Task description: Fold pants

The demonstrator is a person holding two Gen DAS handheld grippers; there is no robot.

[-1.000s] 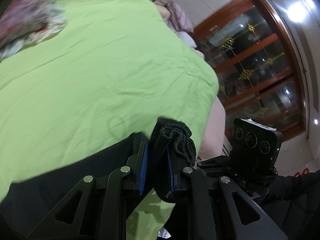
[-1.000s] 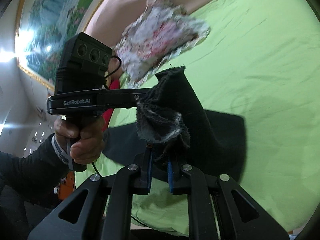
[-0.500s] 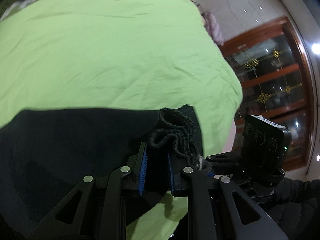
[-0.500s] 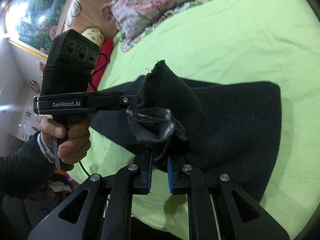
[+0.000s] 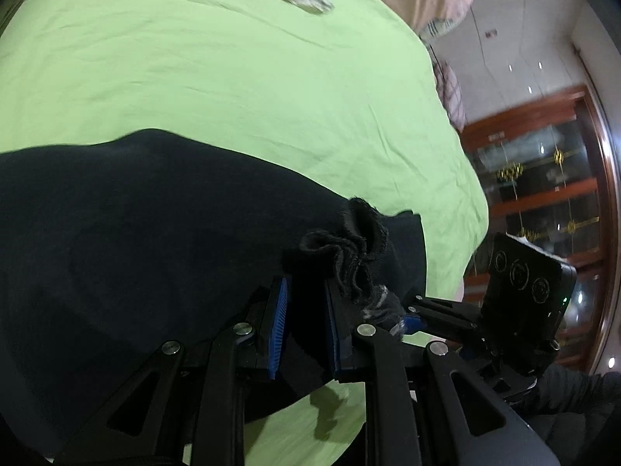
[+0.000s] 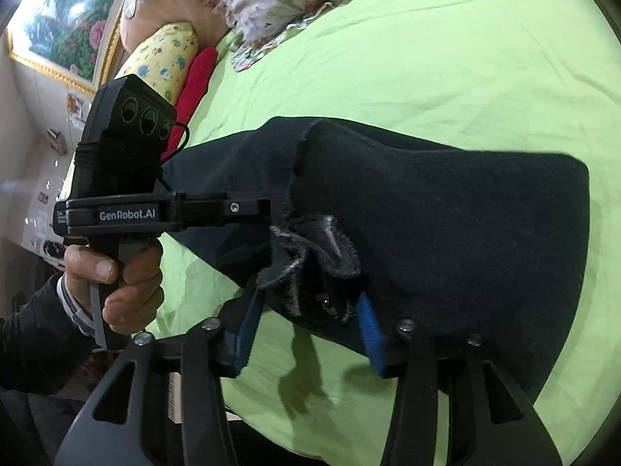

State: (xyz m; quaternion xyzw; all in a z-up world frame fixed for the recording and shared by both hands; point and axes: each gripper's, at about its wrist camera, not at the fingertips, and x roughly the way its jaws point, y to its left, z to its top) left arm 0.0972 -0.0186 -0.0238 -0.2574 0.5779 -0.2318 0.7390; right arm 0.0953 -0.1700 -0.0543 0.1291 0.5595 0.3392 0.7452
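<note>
Here, black pants point(image 6: 446, 225) lie folded on green bed point(image 6: 427, 70); left hand-held gripper point(image 5: 306, 326) clamps bunched hem, right hand-held gripper point(image 6: 306, 326) spread, released.

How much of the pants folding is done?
Partly done: the black fleece pants lie doubled over on the green bedsheet. In hand: the left gripper pinches the bunched edge, while the right gripper has opened around it. Left to do: let go fully and probably fold again.
</note>
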